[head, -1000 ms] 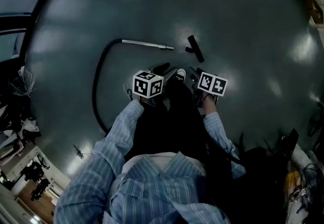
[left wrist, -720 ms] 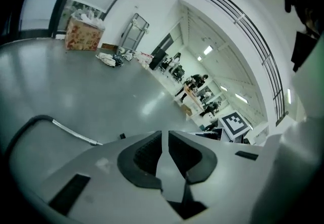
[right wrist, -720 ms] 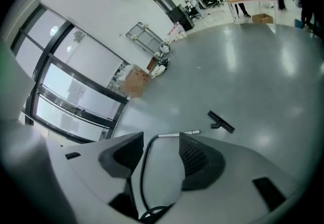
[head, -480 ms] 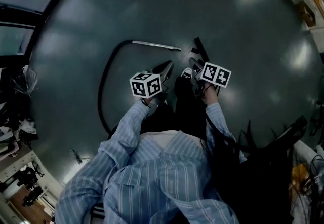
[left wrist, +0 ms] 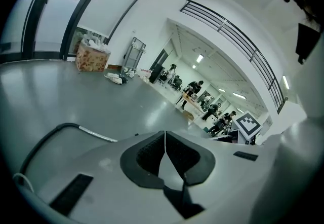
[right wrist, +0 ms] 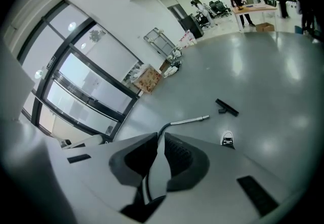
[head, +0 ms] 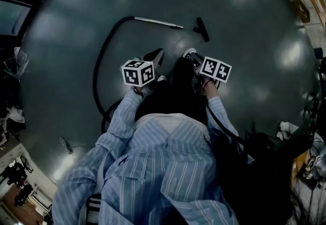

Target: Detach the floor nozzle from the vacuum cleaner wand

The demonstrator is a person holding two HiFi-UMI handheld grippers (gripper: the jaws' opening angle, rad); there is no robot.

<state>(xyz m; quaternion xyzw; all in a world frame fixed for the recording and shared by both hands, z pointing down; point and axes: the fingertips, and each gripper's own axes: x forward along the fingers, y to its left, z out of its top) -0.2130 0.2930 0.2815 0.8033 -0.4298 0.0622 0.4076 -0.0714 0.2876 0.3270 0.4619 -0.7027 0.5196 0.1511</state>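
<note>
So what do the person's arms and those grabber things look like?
The left gripper and right gripper match: pale grey plastic, each with two dark ridged pads at the tip. Each carries a white cube with black square patterns on its faces. The sleeves are long, light blue with thin white stripes. The right gripper's jaws have just been closing on nothing.
</note>
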